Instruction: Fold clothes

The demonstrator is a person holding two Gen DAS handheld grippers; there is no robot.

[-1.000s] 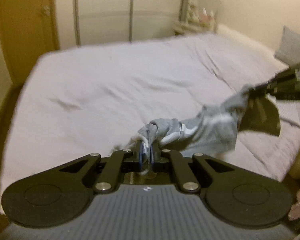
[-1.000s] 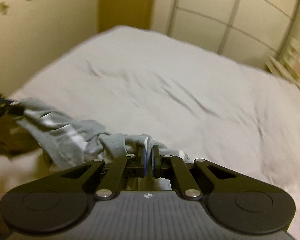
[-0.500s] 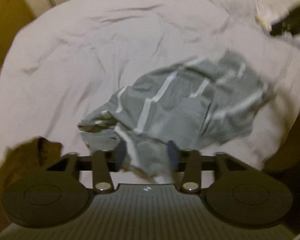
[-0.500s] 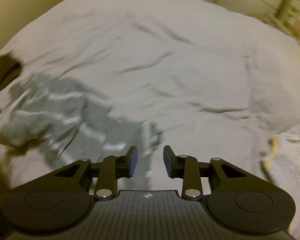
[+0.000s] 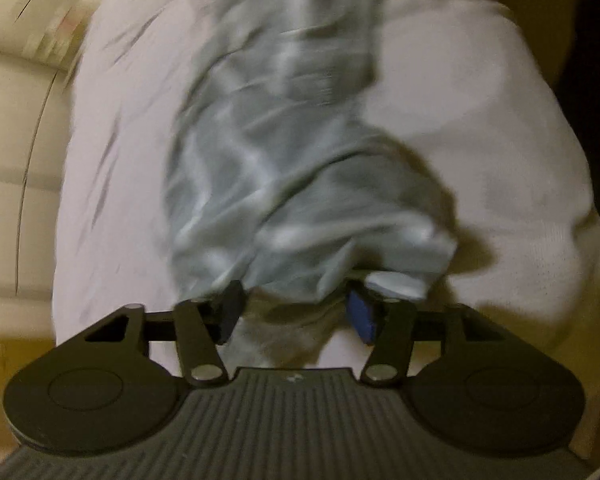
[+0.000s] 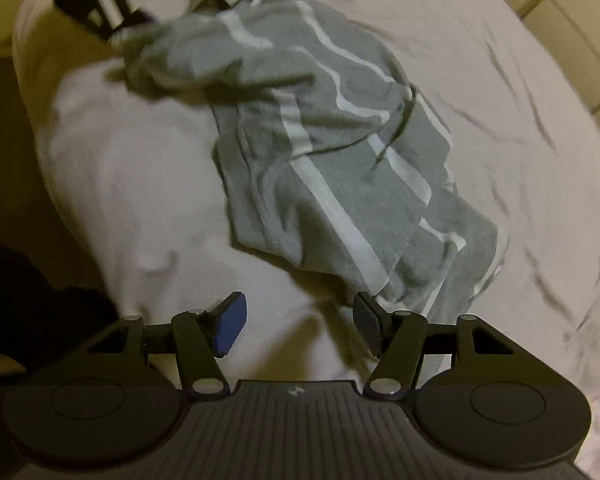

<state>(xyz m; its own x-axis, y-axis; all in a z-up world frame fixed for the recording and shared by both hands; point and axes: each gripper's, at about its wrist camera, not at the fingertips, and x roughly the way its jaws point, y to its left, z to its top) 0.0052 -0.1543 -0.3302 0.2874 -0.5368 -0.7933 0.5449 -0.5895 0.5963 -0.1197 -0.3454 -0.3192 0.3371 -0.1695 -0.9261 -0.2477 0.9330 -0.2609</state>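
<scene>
A grey garment with white stripes (image 6: 332, 152) lies crumpled on the white bed (image 6: 148, 184), stretching from one gripper to the other. In the right wrist view my right gripper (image 6: 300, 320) stands open just short of the garment's near end, nothing between its fingers. The left gripper (image 6: 148, 4) shows at the top left of that view, at the garment's far end. In the blurred left wrist view the garment (image 5: 284, 152) runs away from my left gripper (image 5: 296, 312), which is open with the cloth's near edge lying loosely between its spread fingers.
The bed's corner and side edge (image 6: 40, 112) drop to a dark floor (image 6: 24, 300) at the left of the right wrist view. Wrinkled sheet (image 6: 520, 100) extends to the right. Pale wardrobe panels (image 5: 12, 128) stand beside the bed.
Both grippers were shut on the garment a second ago, holding it up between them. They have opened, the garment has dropped onto the bed, and both cameras now look down at it.
</scene>
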